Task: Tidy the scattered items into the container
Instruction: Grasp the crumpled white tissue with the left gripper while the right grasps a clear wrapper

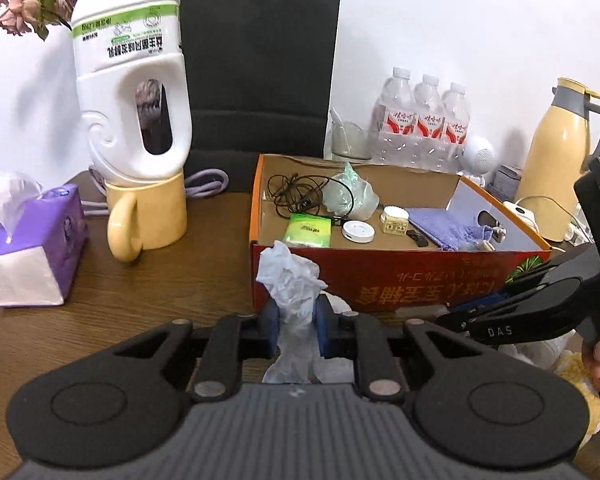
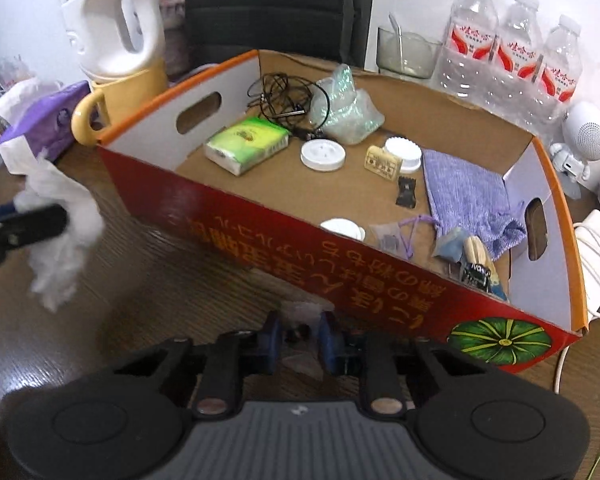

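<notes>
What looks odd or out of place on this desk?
A big white jug stands upside down, balanced neck-first in a yellow mug, its label inverted. Dried flowers poke out of its top. A crumpled white tissue is pinched in the left tongs, just outside the red cardboard box.

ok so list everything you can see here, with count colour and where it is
cardboard box: 1, red and orange, table centre
crumpled tissue: 1, white, in left gripper
clear packet: 1, see-through, in right gripper
tissue box: 1, purple, table left
mug: 1, yellow, left of box
jug: 1, white, upside down on mug
paper bag: 1, black, behind box
water bottles: 3, clear, behind box, right
thermos: 1, yellow, far right
earphone cable: 1, black, in box
tissue pack: 1, green, in box
pouch: 1, purple, in box
left gripper: 1, black, shut on crumpled tissue
right gripper: 1, black, shut on clear packet
</notes>
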Demonstrator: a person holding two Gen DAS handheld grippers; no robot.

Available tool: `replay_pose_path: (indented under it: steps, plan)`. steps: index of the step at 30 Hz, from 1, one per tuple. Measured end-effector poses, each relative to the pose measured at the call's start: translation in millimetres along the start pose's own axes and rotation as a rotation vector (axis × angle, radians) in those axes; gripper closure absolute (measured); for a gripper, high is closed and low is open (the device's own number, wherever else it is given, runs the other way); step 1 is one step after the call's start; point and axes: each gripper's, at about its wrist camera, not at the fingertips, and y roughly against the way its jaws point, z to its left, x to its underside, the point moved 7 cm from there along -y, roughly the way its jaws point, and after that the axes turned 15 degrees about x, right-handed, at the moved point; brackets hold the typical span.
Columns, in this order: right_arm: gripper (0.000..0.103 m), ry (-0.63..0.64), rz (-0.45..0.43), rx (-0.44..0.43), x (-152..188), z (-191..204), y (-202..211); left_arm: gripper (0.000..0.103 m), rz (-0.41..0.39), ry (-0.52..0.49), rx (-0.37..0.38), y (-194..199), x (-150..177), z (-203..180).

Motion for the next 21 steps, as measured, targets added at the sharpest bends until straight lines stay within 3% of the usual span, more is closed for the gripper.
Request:
replay_pose_path:
  steps: [8, 14, 21]
  plan:
    - [0.092, 0.01, -0.019, -0.004, -3, 0, 11, 0.085, -0.036, -0.025, -0.003, 19, -6, -20]
    - [0.092, -0.08, -0.244, 0.021, -10, -19, 99, 0.084, -0.115, -0.089, -0.03, 57, -22, -49]
    - [0.092, -0.191, -0.449, 0.036, 36, -30, 186, 0.084, -0.197, -0.115, -0.024, 102, -8, -96]
